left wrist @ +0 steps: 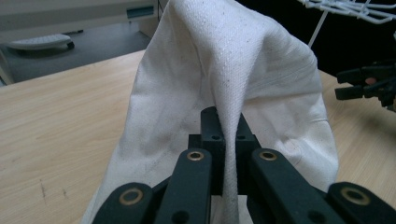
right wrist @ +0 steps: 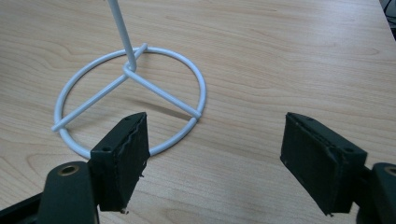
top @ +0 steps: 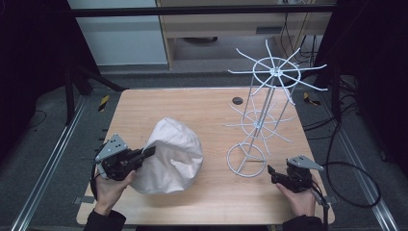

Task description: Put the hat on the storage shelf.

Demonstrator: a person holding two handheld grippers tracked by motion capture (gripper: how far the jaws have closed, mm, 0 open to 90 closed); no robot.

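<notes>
A white cloth (top: 171, 154), limp and domed like a fabric hat or bag, lies on the left half of the wooden table (top: 211, 110). My left gripper (top: 148, 153) is shut on a fold at its left edge and lifts that edge. In the left gripper view the cloth (left wrist: 224, 70) runs as a pinched ridge between the jaws of the left gripper (left wrist: 227, 133). My right gripper (top: 270, 173) rests low at the front right, open with nothing between its jaws. In the right gripper view it (right wrist: 215, 154) faces the ring base (right wrist: 130, 93) of a white wire rack.
The white wire rack (top: 269, 91) stands upright right of centre, with spoked arms at two levels and its ring base (top: 246, 161) near the right gripper. A small dark hole (top: 237, 100) sits near the table's far edge. Cables lie on the floor at right.
</notes>
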